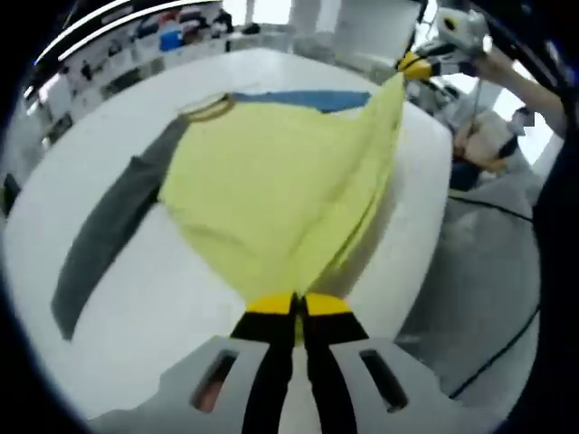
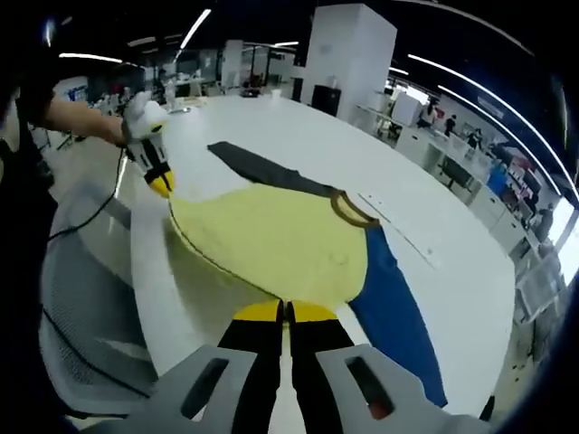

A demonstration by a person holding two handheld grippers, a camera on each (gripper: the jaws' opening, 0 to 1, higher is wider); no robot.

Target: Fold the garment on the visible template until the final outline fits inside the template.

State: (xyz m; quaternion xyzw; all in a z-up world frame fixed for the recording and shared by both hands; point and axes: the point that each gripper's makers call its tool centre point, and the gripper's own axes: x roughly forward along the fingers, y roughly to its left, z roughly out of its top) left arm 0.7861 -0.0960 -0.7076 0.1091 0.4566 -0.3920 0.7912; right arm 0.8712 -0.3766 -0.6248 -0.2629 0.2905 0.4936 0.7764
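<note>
While both grippers are lifting yellow garment edge off white tabletop, left gripper and right gripper fingers are pinching hem corners. Fabric light, limp, sagging; keep gripping corners. Blue template underneath.

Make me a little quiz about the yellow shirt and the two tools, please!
1. True or false: both tools are shut on the shirt.
2. What colour is the sleeve lying flat on the table in the left gripper view? A) red B) grey C) white
3. Fill in: the shirt's other sleeve, seen in the right gripper view, is ____.

Key:
1. True. The left tool pinches one yellow edge; the right tool pinches another.
2. B. The grey sleeve stretches away from the yellow body.
3. Blue. The blue sleeve lies beside the collar.
</note>
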